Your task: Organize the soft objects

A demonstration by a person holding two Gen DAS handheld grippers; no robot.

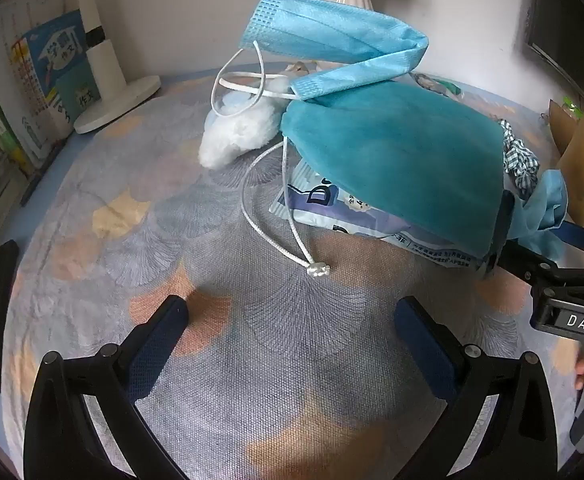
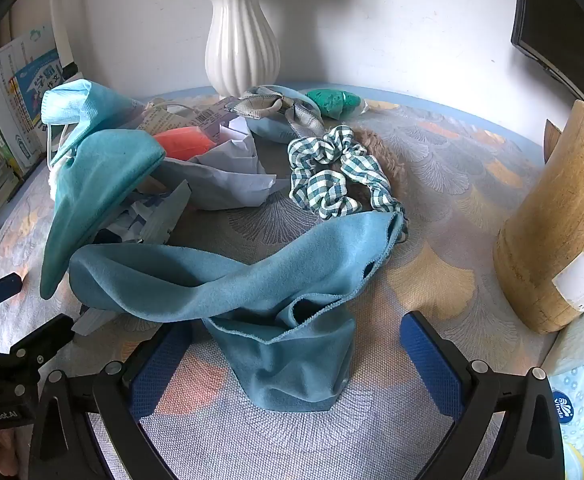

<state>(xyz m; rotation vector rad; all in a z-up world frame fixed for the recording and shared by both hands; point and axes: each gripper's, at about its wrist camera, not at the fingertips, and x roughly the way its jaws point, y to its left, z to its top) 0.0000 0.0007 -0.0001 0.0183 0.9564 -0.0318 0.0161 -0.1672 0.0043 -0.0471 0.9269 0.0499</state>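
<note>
My right gripper (image 2: 296,346) is open, just above the tablecloth. The lower fold of a crumpled blue cloth (image 2: 251,280) lies between its fingers, apart from both pads. Behind the cloth sit a checked scrunchie (image 2: 332,176), a teal drawstring pouch (image 2: 99,184) and a blue face mask (image 2: 71,104). My left gripper (image 1: 292,320) is open over bare tablecloth with nothing between its fingers. Ahead of it lie the pouch (image 1: 392,148) with its white cord (image 1: 283,232), the mask (image 1: 332,40) draped on top, a white fluffy piece (image 1: 235,136) and a tissue packet (image 1: 332,208).
A white vase (image 2: 241,48) stands at the back by the wall. A wooden holder (image 2: 556,220) is at the right, books (image 1: 47,80) and a white lamp base (image 1: 119,100) at the left. Crumpled white paper (image 2: 231,168), an orange item (image 2: 183,142) and a bowed blue item (image 2: 283,116) clutter the middle.
</note>
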